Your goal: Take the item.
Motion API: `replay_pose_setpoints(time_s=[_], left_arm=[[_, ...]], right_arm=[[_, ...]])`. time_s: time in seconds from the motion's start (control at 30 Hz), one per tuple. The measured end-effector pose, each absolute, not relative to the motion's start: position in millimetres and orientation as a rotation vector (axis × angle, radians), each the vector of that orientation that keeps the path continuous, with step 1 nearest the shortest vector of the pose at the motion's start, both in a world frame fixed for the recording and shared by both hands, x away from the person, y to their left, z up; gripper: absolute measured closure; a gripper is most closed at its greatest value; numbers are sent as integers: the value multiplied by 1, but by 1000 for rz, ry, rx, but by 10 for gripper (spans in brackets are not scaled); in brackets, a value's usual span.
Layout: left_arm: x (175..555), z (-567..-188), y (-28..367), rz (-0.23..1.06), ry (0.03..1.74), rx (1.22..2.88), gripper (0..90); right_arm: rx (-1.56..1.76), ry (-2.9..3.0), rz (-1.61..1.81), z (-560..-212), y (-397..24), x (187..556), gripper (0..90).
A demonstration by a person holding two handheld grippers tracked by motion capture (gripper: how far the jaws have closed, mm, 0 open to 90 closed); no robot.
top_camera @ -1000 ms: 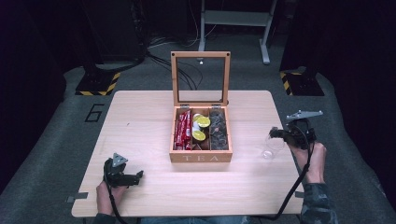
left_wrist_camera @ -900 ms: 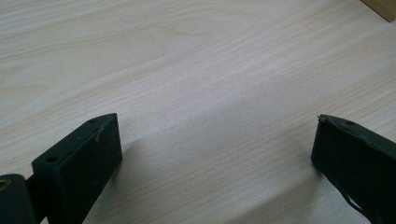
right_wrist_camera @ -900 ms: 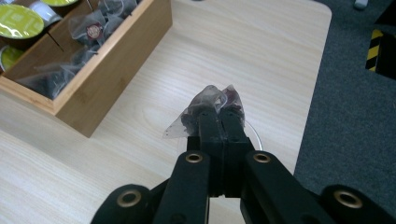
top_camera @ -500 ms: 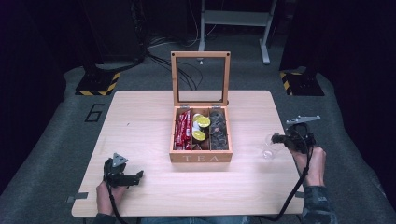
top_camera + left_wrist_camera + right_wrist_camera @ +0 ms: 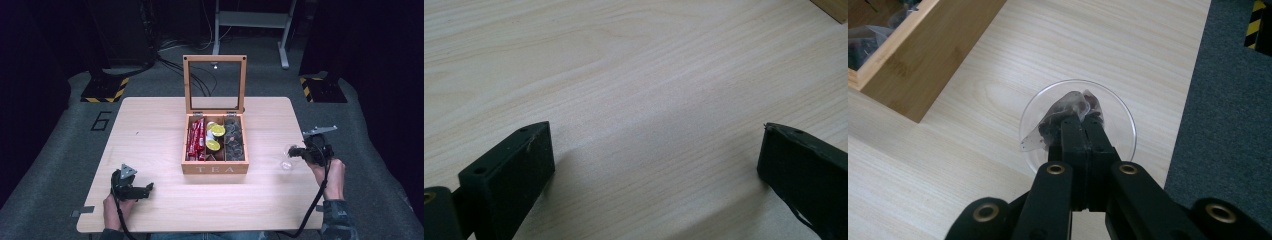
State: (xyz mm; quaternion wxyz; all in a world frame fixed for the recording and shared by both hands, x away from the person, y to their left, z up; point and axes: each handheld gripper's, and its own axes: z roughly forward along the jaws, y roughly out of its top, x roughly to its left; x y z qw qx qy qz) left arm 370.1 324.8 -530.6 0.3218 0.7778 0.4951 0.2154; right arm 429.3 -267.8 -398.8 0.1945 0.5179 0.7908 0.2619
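Right gripper [image 5: 1081,125]: jaws pressed together on a clear-wrapped tea bag [image 5: 1068,112] with dark contents, held directly above a small glass dish [image 5: 1120,117]; whether the bag touches the glass cannot be told.
Glass dish: round, clear, shallow, on the table [image 5: 150,130] near its right edge, to the right of the tea box [image 5: 215,167] and apart from it.
Left gripper [image 5: 654,165]: jaws spread wide with nothing between them, low over bare wood at the near left of the table.
Tea box: wooden, marked TEA, in the middle of the table; glass-paned lid [image 5: 215,82] upright; red packets [image 5: 196,140] in the left compartment, yellow-green ones [image 5: 216,136] in the middle, dark wrapped bags [image 5: 234,140] on the right.
How the bag will handle: probably very light, soft and crinkly, the wrapper slick; a pinch on the wrapper's edge or corner seems safest, without crushing the contents.
How the dish will handle: likely fragile and easily nudged toward the table's edge.
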Motion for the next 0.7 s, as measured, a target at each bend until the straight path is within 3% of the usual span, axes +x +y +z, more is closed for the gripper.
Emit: replay_pose_setpoints(time_s=[0.63,0.7], left_arm=[[370,-531,324,571,1302,2032,14],[370,-531,324,571,1301,2034,14]], right_arm=[[1489,2248,735,-418,-267,439,900],[1488,2248,753,-418,-267,439,856]])
